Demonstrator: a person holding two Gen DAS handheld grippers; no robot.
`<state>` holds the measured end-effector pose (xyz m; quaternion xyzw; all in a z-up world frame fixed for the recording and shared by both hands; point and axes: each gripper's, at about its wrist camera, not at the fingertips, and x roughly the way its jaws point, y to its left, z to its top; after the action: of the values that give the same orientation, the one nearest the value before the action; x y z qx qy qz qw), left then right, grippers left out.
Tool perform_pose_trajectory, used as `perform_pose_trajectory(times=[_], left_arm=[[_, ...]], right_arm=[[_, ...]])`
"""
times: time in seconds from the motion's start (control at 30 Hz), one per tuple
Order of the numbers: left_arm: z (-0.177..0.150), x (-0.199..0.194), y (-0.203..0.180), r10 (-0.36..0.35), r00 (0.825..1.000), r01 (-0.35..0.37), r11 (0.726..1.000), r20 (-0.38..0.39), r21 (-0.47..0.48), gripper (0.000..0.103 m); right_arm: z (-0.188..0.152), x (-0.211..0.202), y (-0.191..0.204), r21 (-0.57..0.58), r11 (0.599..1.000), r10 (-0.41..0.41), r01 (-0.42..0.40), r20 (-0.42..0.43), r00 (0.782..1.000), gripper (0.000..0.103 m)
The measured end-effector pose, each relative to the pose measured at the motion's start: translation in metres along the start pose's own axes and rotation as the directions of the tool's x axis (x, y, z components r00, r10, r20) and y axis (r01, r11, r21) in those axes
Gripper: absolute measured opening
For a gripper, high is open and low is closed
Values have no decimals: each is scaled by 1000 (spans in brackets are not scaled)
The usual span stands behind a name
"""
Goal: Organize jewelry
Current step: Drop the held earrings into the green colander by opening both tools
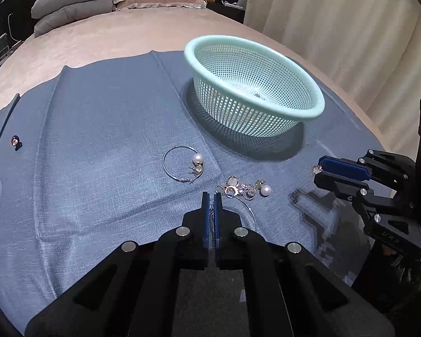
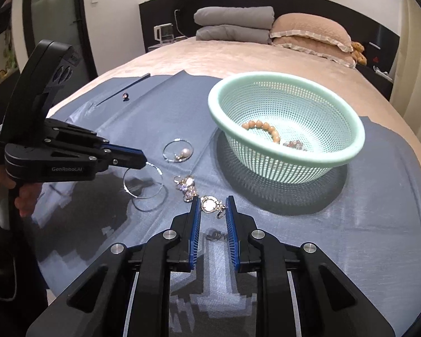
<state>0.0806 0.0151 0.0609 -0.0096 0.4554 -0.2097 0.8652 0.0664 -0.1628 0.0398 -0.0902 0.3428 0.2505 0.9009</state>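
A: Two grippers show. How do your left gripper (image 1: pixel 212 196) and what it holds read?

B: Its blue pads are pressed together. From the right wrist view, a thin silver hoop (image 2: pixel 143 181) hangs from your left gripper (image 2: pixel 143 163) tip, lifted above its own shadow on the blue cloth (image 2: pixel 365 224). In the left wrist view the hoop is only a faint arc at 3 o'clock of the fingertips, partly hidden behind the finger.

A: And your right gripper (image 2: pixel 212 205)?

B: Narrowly parted, its pads pinch a round pendant earring (image 2: pixel 210 205) clear of the cloth. From the left wrist view, that right gripper (image 1: pixel 320 172) shows only a pale glint at its tip; the body is cut off by the frame edge.

A: Where is the remaining jewelry?

B: On the cloth: a hoop with a pearl (image 2: pixel 179 151) at 9 o'clock of the mint basket (image 2: pixel 350 151), and a crystal cluster (image 2: pixel 186 186) between the two grippers, its pieces too tangled to separate. A small stud (image 1: pixel 15 141) lies well apart at the cloth's far 9 o'clock side.

A: Inside the basket?

B: A peach bead bracelet (image 2: pixel 265 129) and a smaller piece (image 2: pixel 294 144) beside it, half hidden by the near rim. From the left wrist view the basket (image 1: pixel 308 112) wall hides nearly all of its contents.
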Motion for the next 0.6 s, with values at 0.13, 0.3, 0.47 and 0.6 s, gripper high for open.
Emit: perform_pose_trajectory(times=[0.13, 0.3, 0.47, 0.6], left_arm=[[2, -15, -3, -16, 1000, 16, 1000, 24, -1, 3], [21, -36, -12, -31, 997, 29, 999, 75, 25, 3], [60, -52, -17, -33, 990, 26, 998, 134, 58, 3], [103, -46, -19, -22, 984, 9, 997, 179, 75, 3]], right_arm=[[11, -16, -7, 5, 1000, -12, 11, 70, 998, 17], [36, -32, -20, 16, 999, -52, 50, 150, 987, 17], [64, -33, -42, 45, 994, -109, 102, 189, 976, 17], [78, -19, -66, 106, 986, -145, 127, 182, 973, 17]])
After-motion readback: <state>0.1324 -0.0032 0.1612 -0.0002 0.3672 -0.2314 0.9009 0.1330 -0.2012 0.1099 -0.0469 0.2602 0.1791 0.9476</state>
